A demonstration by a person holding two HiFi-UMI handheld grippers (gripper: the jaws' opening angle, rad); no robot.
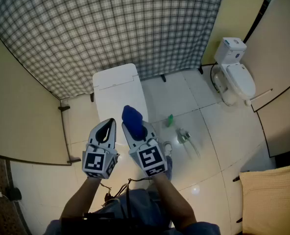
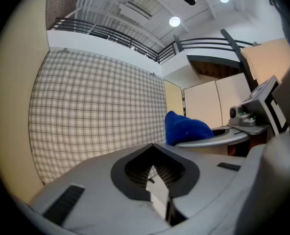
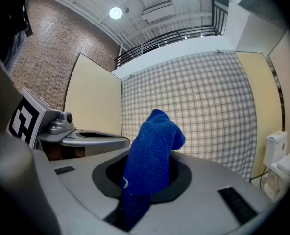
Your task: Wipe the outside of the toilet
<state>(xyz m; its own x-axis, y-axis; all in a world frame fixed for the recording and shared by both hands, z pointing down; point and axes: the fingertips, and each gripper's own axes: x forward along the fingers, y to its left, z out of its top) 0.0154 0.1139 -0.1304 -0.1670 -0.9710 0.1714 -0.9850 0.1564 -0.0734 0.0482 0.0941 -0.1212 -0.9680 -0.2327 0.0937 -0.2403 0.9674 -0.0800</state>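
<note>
1. The toilet [image 1: 235, 80] stands on the far right of my head view, well apart from both grippers. It is glossy white ceramic, a boxy tank behind a rounded, closed lid, set against a beige partition panel [image 1: 277, 48].
2. The blue cloth [image 3: 152, 155] is thick, nubbly terry. It stands up in a soft, rounded hump from the right gripper [image 3: 150, 182], whose jaws are clamped on its lower part.
3. The left gripper [image 2: 153, 147] holds nothing. Its grey jaws meet at the tip, with ribbed black pads showing in the teardrop opening behind.
4. Both grippers hover side by side, just in front of a smooth white unit [image 1: 116, 89] with a flat, round-cornered top. I can't tell what it is.
5. The floor [image 1: 218, 131] is glossy white tile. A small green item [image 1: 170, 120] and a metallic piece [image 1: 184, 137] lie on it between me and the toilet.
6. A grey-and-white checked curtain [image 1: 110, 28] hangs across the back, and a yellowish, woven-textured surface [image 1: 272, 199] fills the near right corner.
</note>
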